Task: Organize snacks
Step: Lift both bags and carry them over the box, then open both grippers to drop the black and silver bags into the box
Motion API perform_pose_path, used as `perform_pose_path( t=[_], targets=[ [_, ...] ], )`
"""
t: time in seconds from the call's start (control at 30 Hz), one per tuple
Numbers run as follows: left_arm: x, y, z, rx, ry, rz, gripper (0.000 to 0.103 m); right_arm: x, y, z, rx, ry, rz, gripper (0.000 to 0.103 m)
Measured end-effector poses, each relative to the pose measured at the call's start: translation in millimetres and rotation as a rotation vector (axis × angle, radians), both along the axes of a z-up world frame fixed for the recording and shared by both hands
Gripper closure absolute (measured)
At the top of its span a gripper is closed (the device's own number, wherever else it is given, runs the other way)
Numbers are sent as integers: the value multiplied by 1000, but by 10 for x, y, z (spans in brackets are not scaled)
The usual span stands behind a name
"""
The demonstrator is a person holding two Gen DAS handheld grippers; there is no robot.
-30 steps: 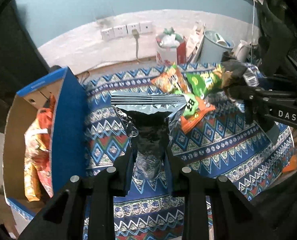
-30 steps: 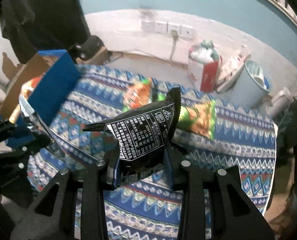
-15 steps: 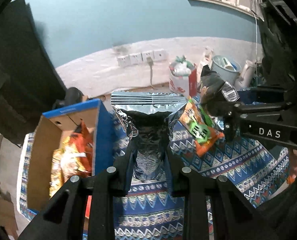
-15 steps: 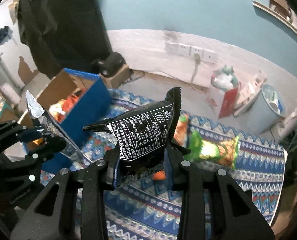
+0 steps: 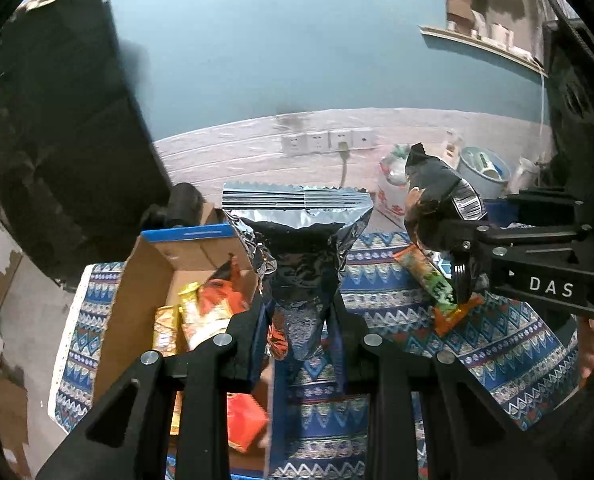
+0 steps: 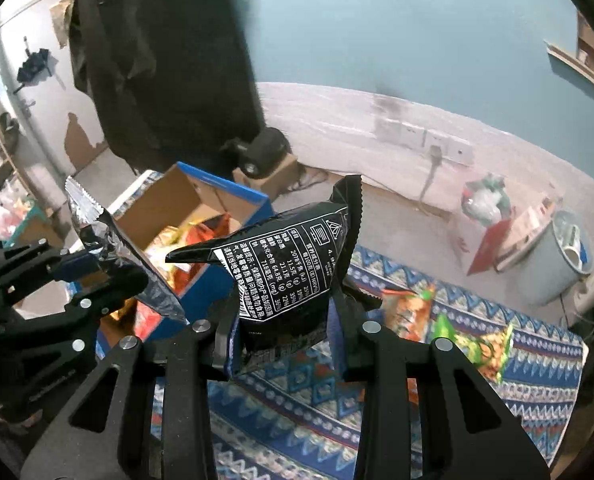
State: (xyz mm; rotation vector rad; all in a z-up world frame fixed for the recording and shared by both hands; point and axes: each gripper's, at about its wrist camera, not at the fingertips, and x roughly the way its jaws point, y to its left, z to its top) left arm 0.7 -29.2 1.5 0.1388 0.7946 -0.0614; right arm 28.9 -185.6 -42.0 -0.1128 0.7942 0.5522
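- Left gripper: jaws pinching the lower end of a silver foil packet; packet upright, crimped top edge uppermost, held in the air above the near right wall of the cardboard box
- Right gripper: jaws pinching a black snack packet, white printed panel facing the camera; packet clear of the patterned cloth, just right of the box
- Cardboard box: open top, blue outer walls, brown inside; stands on the cloth at its left end; holds several packets, orange and yellow ones visible, piled loosely; a red-orange packet at its near end
- On the cloth, outside the box: an orange packet and a green packet, lying flat, near each other
- Further back, on the floor by the wall: a red-and-white carton stuffed with bags; beside it a grey-blue bucket, contents unclear
- Wall: a row of sockets, one cord plugged in
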Motion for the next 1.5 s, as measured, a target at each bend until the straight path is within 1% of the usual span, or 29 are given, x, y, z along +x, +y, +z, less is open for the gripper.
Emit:
perform_pose_path(
  t=[0.3,0.57,0.73,1.0,1.23,1.33,1.4,1.47,1.5],
  targets=[
    [28,491,-82,-23,14,92,75,82,522,20,1,4,65,70],
    [10,970,-215,-45,41,176,75,190,1028,-113,-10,36,125,70],
    [55,1260,-339,-70,76,230,75,261,1307,-223,-16,56,159,70],
    [121,1566,-555,-85,132,299,75,308,1743,-392,-36,83,210,70],
    [159,1718,-720,-91,186,351,75,379,1964,-508,-36,124,234,70],
    [165,1729,-751,-74,197,365,67,435,2028,-552,-22,146,234,70],
    [161,1735,-749,-67,195,372,49,466,2059,-580,-11,165,234,69],
    [142,1741,-731,-65,184,379,42,492,2077,-603,2,182,235,67],
    [140,1744,-724,-61,181,381,41,499,2078,-614,7,192,237,66]
  ],
)
